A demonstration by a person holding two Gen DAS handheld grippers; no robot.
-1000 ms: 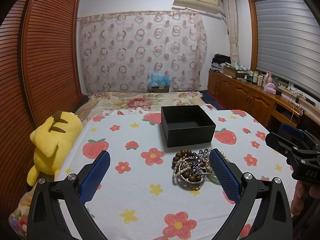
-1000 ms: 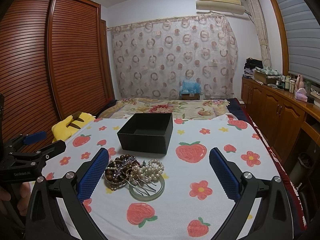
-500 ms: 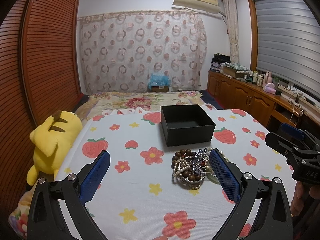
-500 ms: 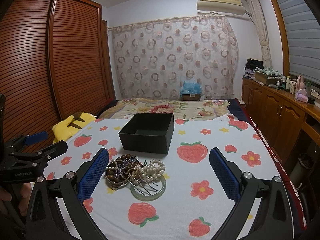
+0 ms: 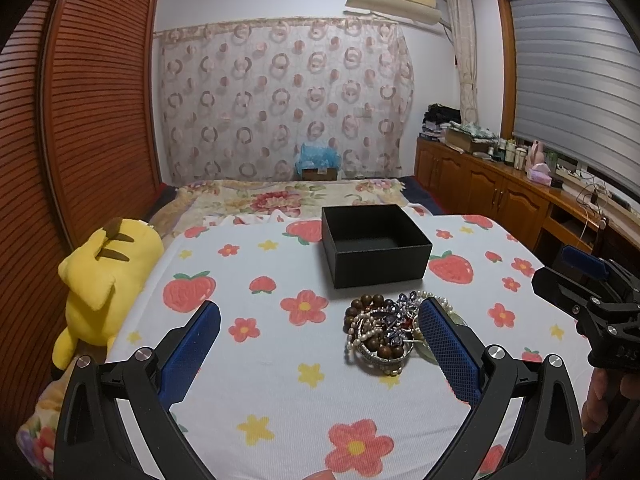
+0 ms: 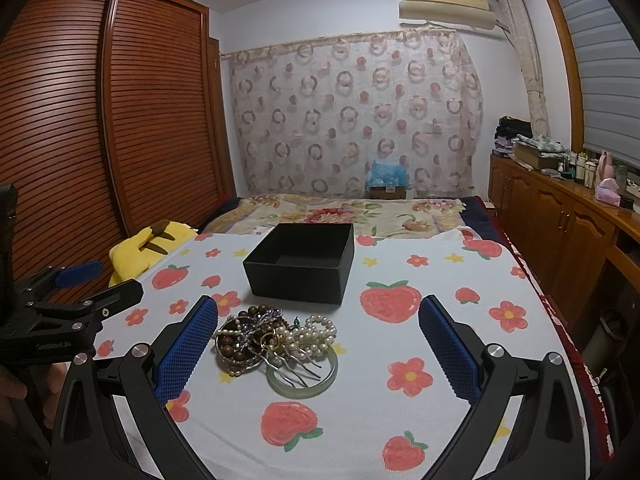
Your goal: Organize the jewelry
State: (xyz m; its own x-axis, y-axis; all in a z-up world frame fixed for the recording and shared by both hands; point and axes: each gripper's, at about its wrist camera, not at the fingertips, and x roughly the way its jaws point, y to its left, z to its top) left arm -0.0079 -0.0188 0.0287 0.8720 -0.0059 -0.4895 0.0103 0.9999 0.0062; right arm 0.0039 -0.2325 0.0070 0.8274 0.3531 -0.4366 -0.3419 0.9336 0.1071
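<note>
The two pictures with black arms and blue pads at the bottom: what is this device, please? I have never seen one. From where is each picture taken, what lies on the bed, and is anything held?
No robot is here. A person holds one hand-held gripper in each hand, and each carries a wide-angle camera looking forward between its two blue-padded fingers. One picture comes from the left gripper, the other from the right gripper; each also shows the other at its edge.

On the strawberry-print cover lie a pile of jewelry, with bead and pearl strands, a green bangle and a hair comb, behind it an open black box, and a yellow plush toy at the side.

Both grippers are open and hold nothing.
</note>
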